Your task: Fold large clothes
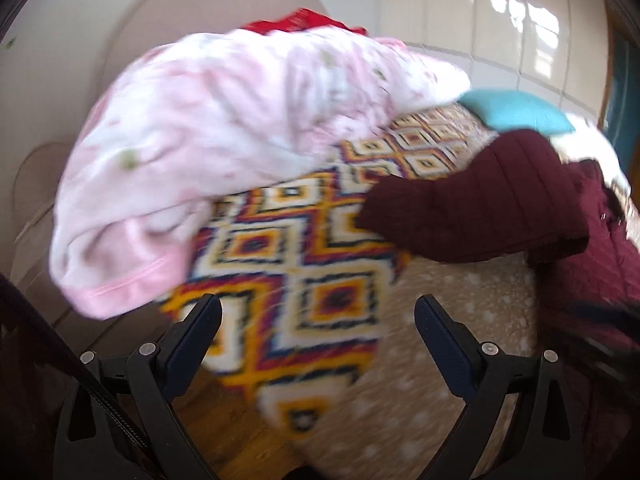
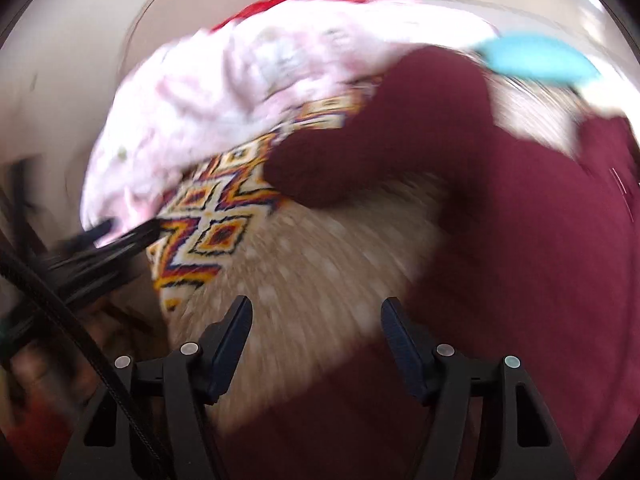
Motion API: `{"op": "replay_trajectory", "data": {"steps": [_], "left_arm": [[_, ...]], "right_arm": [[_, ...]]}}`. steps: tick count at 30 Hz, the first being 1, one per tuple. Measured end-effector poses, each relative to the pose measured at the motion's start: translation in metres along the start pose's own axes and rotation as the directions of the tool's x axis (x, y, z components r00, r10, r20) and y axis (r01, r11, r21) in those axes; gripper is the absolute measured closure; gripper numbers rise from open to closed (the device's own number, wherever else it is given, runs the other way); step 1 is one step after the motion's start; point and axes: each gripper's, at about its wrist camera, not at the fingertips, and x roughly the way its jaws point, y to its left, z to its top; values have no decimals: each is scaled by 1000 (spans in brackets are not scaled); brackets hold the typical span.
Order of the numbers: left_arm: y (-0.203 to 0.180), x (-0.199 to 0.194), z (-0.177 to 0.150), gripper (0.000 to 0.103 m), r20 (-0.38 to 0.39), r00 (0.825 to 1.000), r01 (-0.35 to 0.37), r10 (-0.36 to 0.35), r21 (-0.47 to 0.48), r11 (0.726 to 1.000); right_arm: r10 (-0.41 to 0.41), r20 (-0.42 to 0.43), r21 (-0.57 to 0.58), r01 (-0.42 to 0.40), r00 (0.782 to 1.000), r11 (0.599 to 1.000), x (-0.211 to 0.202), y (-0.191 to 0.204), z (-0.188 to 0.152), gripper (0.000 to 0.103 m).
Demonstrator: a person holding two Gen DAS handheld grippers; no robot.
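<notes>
Two tools were over the bed, and neither held anything. Our left tool (image 1: pixel 318 320) stood spread wide above the diamond-patterned blanket (image 1: pixel 304 264), its fingers empty. Our right tool (image 2: pixel 316 322) was spread less wide, with only the beige spotted bedspread (image 2: pixel 312 264) showing between its fingers. The maroon quilted coat (image 2: pixel 540 240) lay ahead and to the right of the right tool, one sleeve (image 2: pixel 380 148) running leftward across the bed toward the pink floral blanket (image 2: pixel 208 108). From the left tool the coat (image 1: pixel 480 208) sat far off to the right. We judged the right hand nearer, the coat's body just beside its right finger, so the first pinch looked likely to fall to it.
</notes>
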Motion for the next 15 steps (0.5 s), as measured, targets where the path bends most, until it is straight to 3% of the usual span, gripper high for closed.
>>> {"op": "replay_trajectory", "data": {"steps": [4,7,8,9,10,13,15], "left_arm": [[37,-15,-11,6,27,999,-22,24,-65,998],[55,-21,-19,6,49,997,-50,55,-98,994],[60,-22,-22,6,51,997,-54,59,-106,993],[65,-23,-25,6,52,997,-53,59,-116,992],[68,-22,-27,6,53,997,-50,57,-124,991],[70,-22,-31,6,62,997,-38,46,-123,992],[68,-20,-30,6,67,997,-34,42,-117,993]], "right_arm": [[-150,7,-257,147,989,955,84,51,49,31],[-217,-56,-276,194,975,942,150,59,82,32],[-244,-93,-259,214,965,942,167,56,90,37],[-267,-121,-239,233,956,942,181,53,96,74],[-270,-133,-225,236,954,945,190,53,103,88],[-143,-132,-156,122,981,980,201,69,134,92],[1,-115,-137,-17,993,990,206,94,149,92]]}}
